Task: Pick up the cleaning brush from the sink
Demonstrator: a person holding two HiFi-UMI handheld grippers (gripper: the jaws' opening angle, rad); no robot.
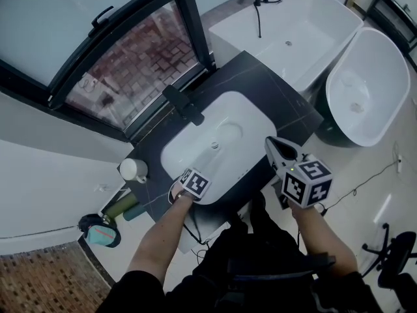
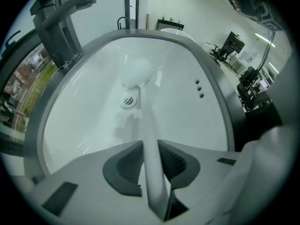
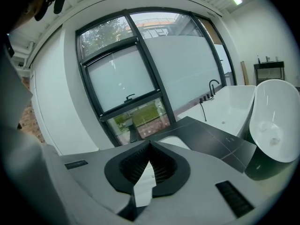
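The white cleaning brush (image 2: 149, 121) lies in the white sink (image 2: 84, 121). Its round head rests near the drain (image 2: 130, 100) and its long handle runs back toward me. In the left gripper view my left gripper (image 2: 151, 149) points steeply down into the basin, its two dark pads pressed on the handle. In the head view the left gripper (image 1: 186, 191) sits at the near rim of the sink (image 1: 195, 152). My right gripper (image 1: 270, 142) hovers over the dark counter to the right of the basin, its jaws shut with the tips together and holding nothing.
A black faucet (image 1: 184, 104) stands behind the basin below a dark-framed window. A white cup (image 1: 133, 169) sits on the counter's left corner. A rectangular bathtub (image 1: 293, 38) and an oval tub (image 1: 368, 87) stand to the right. A bin (image 1: 101, 232) is on the floor at left.
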